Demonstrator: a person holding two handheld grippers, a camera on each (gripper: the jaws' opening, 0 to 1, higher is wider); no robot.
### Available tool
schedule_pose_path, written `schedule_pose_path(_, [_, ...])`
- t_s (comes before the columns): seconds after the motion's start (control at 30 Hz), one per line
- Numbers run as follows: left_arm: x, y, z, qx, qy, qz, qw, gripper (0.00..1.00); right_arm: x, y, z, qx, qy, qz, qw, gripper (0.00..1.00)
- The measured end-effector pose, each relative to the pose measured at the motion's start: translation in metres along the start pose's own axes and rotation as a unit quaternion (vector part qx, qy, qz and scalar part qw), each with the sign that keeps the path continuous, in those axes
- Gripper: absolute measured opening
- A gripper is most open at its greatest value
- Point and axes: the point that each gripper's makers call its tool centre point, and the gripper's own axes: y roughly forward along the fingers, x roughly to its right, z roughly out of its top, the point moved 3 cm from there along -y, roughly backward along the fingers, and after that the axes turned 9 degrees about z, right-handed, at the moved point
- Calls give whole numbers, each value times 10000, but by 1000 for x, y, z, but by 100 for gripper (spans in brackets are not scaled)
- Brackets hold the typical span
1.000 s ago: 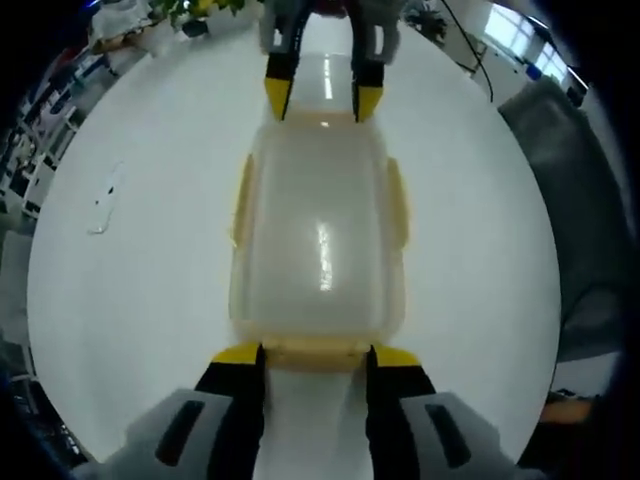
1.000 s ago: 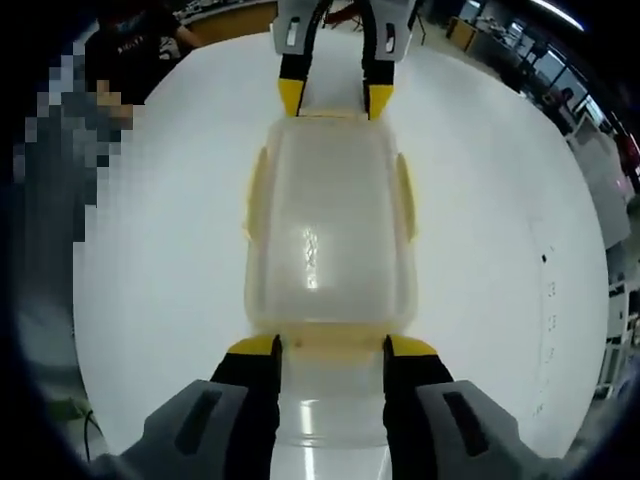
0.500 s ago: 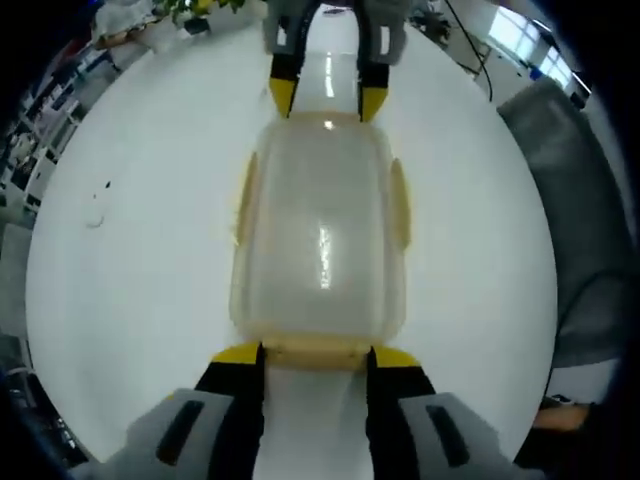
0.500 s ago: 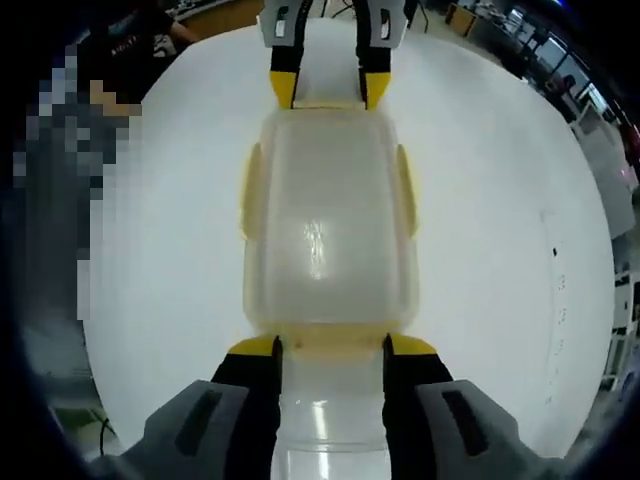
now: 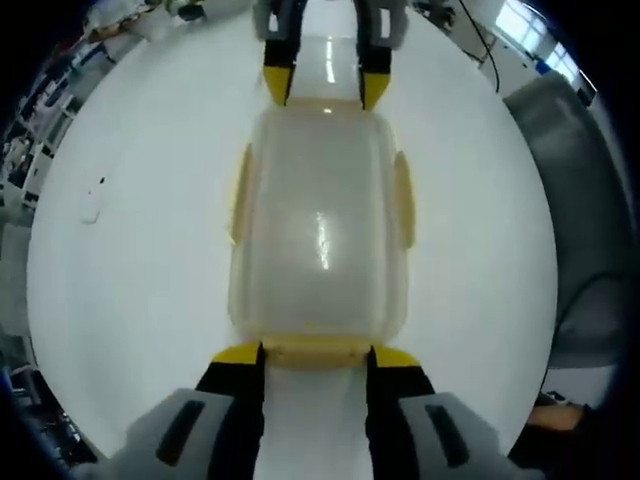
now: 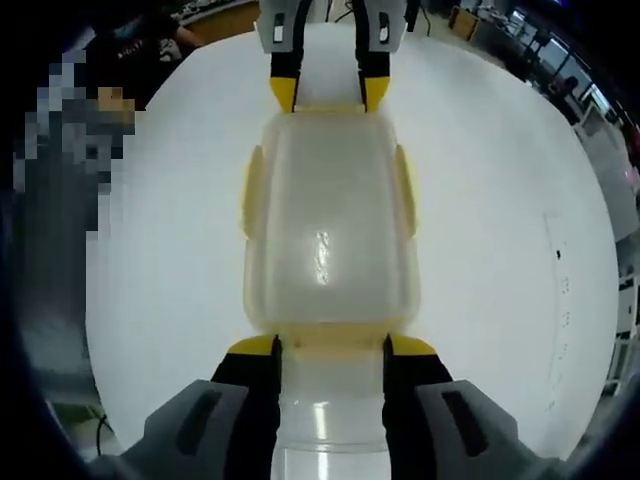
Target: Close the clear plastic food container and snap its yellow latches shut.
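Observation:
The clear plastic container (image 5: 320,230) lies lengthwise on the white table (image 5: 130,300) with its lid on. Yellow side latches (image 5: 241,195) (image 5: 403,200) lie flat against its long sides. My left gripper (image 5: 316,355) is open at the near short end, its yellow tips on either side of the end latch (image 5: 316,349). My right gripper (image 5: 325,88) stands open at the far short end. In the right gripper view the container (image 6: 330,220) lies the same way, with the right gripper (image 6: 332,346) astride the near end latch (image 6: 331,342) and the left gripper (image 6: 329,93) at the far end.
The table (image 6: 500,250) is round, white and glossy. A grey chair back (image 5: 575,200) stands past its rim. A small mark (image 5: 92,208) lies on the tabletop. A person (image 6: 140,40) is beyond the table edge, with desks and clutter behind.
Both views have shifted slightly, so the far gripper sits a little higher in each. The container and both grippers keep their places against each other.

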Motion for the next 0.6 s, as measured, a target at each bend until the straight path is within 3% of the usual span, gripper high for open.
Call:
schedule_pose_path(0.27, [18, -18, -6, 80, -318, -43, 9995, 34, -17, -5, 11, -88, -288, 74, 9995, 36])
schedule_pose_path(0.43, [20, -42, -9, 50, -415, 90, 9991, 34, -24, -23, 23, 120, -418, 31, 9990, 36])
schedule_pose_path(0.6, [20, -65, 1, 94, -501, 242, 9984, 34, -33, -51, 26, 166, -605, -124, 9980, 36])
